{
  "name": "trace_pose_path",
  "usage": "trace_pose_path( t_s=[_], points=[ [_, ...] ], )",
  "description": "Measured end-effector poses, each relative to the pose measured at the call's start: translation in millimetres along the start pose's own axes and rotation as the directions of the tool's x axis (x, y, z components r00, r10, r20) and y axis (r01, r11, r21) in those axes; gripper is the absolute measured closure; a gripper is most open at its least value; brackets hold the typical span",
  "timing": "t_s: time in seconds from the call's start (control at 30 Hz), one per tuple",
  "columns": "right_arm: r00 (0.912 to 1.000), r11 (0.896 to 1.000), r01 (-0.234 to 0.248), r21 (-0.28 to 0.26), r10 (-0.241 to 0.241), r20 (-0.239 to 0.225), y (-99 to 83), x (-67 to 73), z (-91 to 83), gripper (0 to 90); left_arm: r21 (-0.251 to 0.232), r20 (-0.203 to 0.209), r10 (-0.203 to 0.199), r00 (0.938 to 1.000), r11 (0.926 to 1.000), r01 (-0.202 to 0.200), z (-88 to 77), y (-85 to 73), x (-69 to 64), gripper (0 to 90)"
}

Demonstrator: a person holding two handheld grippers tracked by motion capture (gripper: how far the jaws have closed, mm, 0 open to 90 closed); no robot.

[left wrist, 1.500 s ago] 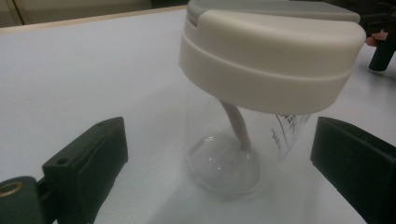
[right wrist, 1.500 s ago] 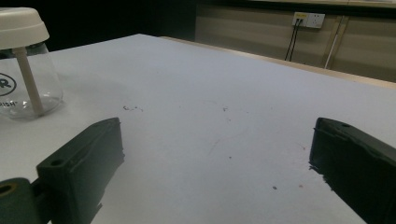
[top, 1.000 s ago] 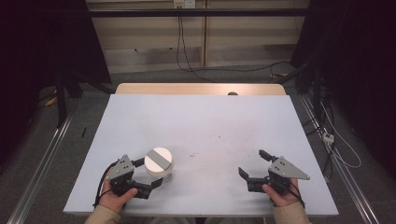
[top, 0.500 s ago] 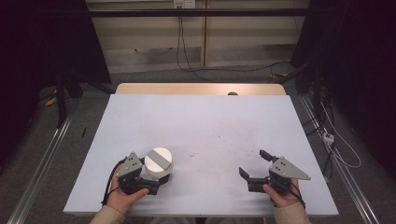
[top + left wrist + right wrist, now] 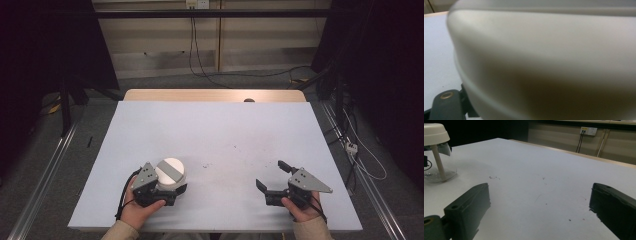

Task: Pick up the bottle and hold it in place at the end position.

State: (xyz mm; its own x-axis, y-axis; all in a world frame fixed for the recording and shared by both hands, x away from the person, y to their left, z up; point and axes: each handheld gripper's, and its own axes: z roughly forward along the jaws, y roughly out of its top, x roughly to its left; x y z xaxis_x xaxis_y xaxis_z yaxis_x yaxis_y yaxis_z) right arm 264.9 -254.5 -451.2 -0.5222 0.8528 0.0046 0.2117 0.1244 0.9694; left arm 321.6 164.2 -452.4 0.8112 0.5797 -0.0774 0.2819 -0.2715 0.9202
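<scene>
The white-lidded jar (image 5: 170,173) stands in the lower left of the high view, on the pale table (image 5: 215,130), and my left claw (image 5: 167,186) is now around it. One second ago that claw lay wide open just to the left of the jar; since then my hand came a little to the right, and the jaws have just been closing, with the jar between them. In the left gripper view the white lid (image 5: 544,60) is very close and blurred, so I cannot tell if the pads already press on it (it looks gripped from above, but I am not sure).

My right claw (image 5: 274,181) rests in the lower right of the high view, in the same place as before, jaws wide apart and nothing between them. In the right gripper view the jar is in the upper left, with a clear lower part and a white stem inside.

I can read no brand, label or writing anywhere.
</scene>
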Motion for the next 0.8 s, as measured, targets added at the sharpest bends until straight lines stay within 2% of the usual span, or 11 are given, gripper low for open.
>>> trace_pose_path(
  t_s=[0.27, 0.33, 0.4, 0.8],
  points=[
    [1.0, 1.0, 0.002, -0.002, -0.002, -0.001, 0.2, 0.0, 0.2, 2.5, -0.016, 0.012, 0.001, 0.9999, 0.9999, -0.001, -0.8, 0.2, 2.2, 17.5],
    [1.0, 1.0, 0.004, -0.003, -0.004, 0.0, 0.3, -0.1, 0.1, 2.5, -0.037, 0.014, 0.002, 0.9999, 0.9993, -0.001, -1.9, 1.3, 3.4, 17.7],
    [1.0, 1.0, 0.004, -0.002, -0.004, 0.0, 0.3, -0.1, 0.1, 2.4, -0.054, 0.01, 0.02, 0.9997, 0.9983, -0.02, -3.5, 4.2, 3.8, 17.9],
    [1.0, 1.0, 0.004, -0.003, -0.004, 0.006, 0.6, -0.3, 1.4, 2.4, -0.101, 0.009, 0.005, 0.9999, 0.9949, -0.004, 3.2, 13.3, 9.6, 18.3]
  ],
)
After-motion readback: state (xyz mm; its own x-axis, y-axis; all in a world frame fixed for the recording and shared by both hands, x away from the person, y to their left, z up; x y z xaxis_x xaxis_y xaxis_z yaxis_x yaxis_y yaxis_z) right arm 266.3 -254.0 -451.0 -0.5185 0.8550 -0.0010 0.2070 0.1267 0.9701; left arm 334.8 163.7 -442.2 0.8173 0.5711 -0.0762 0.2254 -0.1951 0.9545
